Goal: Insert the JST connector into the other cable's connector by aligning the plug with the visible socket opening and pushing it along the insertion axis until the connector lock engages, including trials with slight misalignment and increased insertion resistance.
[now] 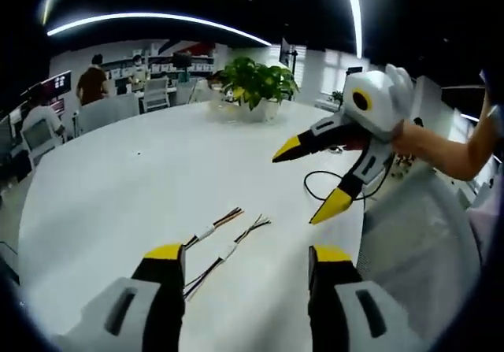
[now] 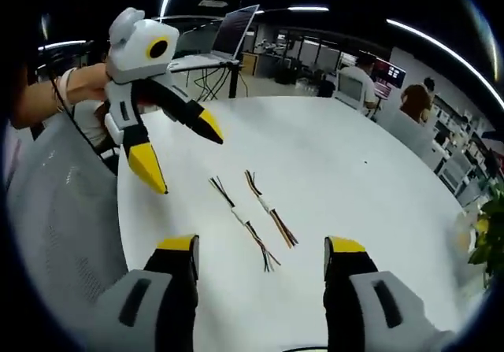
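Status: nothing is mated yet; both grasps, alignment, insertion and lock engagement all remain.

Left gripper (image 1: 248, 256): fingers spread wide, holding nothing. Just ahead of the fingertips, between them and slightly toward the left finger, two short cables lie side by side on the white table (image 1: 118, 187), each with a pale connector partway along its length. Nearer cable (image 1: 226, 255); farther cable (image 1: 211, 231). They lie apart, not joined.

Right gripper (image 2: 264, 246): fingers likewise wide and empty. The same pair lies ahead of the gap between the fingers, one cable (image 2: 242, 223) nearer the left finger, the other (image 2: 269, 209) beside it.

Which cable carries the plug and which the socket cannot be determined at this size.

Beyond the cables, a potted plant (image 1: 253, 84) stands at the far side of the table.
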`<action>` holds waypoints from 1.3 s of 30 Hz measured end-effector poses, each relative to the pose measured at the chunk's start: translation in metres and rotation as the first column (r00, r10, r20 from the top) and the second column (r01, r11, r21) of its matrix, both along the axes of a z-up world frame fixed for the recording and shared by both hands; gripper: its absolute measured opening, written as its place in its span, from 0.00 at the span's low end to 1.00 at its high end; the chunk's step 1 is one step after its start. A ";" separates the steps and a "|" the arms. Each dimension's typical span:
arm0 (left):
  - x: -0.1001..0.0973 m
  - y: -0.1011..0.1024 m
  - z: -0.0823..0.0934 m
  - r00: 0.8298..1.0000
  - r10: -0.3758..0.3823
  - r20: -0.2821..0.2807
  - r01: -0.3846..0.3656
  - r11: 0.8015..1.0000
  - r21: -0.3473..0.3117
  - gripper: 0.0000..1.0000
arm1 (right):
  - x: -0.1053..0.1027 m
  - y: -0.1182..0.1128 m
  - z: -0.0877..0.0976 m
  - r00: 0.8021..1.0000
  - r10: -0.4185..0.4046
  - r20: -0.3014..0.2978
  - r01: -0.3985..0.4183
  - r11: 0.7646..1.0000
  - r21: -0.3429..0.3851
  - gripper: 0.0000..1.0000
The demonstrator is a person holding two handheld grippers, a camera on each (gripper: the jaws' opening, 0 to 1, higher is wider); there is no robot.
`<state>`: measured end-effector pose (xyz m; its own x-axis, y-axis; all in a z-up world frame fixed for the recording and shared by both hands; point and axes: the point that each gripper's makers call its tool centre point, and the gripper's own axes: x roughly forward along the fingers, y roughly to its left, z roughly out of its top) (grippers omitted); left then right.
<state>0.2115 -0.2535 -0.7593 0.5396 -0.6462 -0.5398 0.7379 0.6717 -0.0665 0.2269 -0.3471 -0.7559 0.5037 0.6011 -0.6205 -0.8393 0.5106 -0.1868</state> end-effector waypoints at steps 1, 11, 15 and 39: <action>-0.001 0.003 -0.002 1.000 0.014 0.000 -0.014 1.000 0.019 0.66 | -0.002 0.000 0.001 1.000 -0.005 0.002 0.005 1.000 0.001 0.64; -0.018 0.003 0.005 0.994 0.098 -0.046 -0.100 0.994 -0.045 0.80 | -0.030 0.001 0.008 0.999 -0.038 -0.027 0.039 0.997 0.063 0.73; -0.025 0.004 0.008 0.994 0.107 -0.032 -0.107 0.994 -0.024 0.84 | -0.041 -0.002 0.009 0.997 -0.070 -0.041 0.073 0.994 0.079 0.81; -0.061 -0.012 -0.003 0.995 0.060 -0.080 -0.060 0.998 -0.002 0.99 | -0.063 -0.023 -0.007 0.970 -0.216 -0.115 0.226 0.970 0.088 1.00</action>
